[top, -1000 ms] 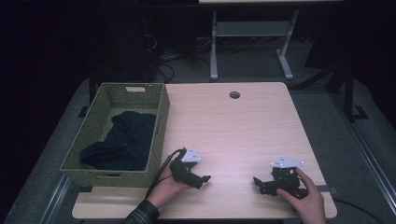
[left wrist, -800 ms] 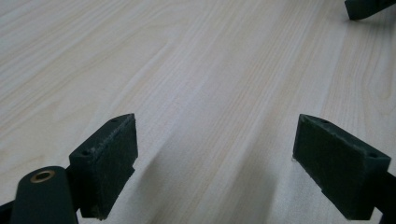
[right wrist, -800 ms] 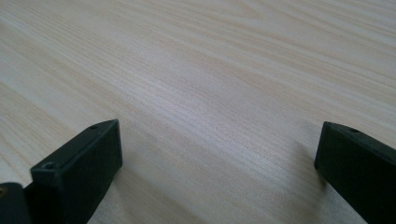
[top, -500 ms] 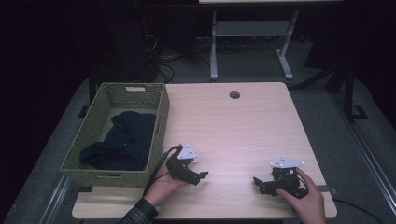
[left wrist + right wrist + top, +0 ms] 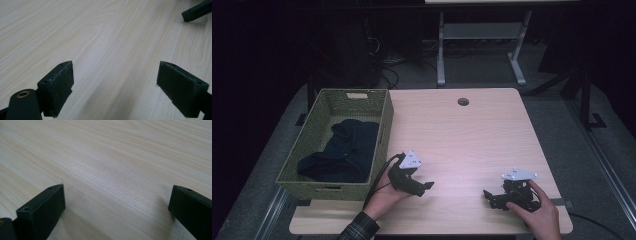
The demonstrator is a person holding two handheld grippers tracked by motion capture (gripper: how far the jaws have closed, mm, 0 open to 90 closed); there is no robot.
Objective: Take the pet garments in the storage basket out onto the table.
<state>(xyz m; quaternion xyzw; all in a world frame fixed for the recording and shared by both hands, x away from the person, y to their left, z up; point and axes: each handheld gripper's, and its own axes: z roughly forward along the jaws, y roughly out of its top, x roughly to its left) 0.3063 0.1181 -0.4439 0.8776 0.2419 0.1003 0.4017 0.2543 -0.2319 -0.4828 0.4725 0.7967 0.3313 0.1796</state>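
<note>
The left gripper [image 5: 424,186] sits low over the bare wooden table [image 5: 462,135], jaws spread wide with nothing between them, just beside the green woven basket [image 5: 384,120] — the thing nearest to it, at the table's left edge, with a dark cloth [image 5: 344,152] heaped inside. The right gripper [image 5: 488,196] rests near the table's front right corner, well apart from the basket — its jaws also wide and empty.
</note>
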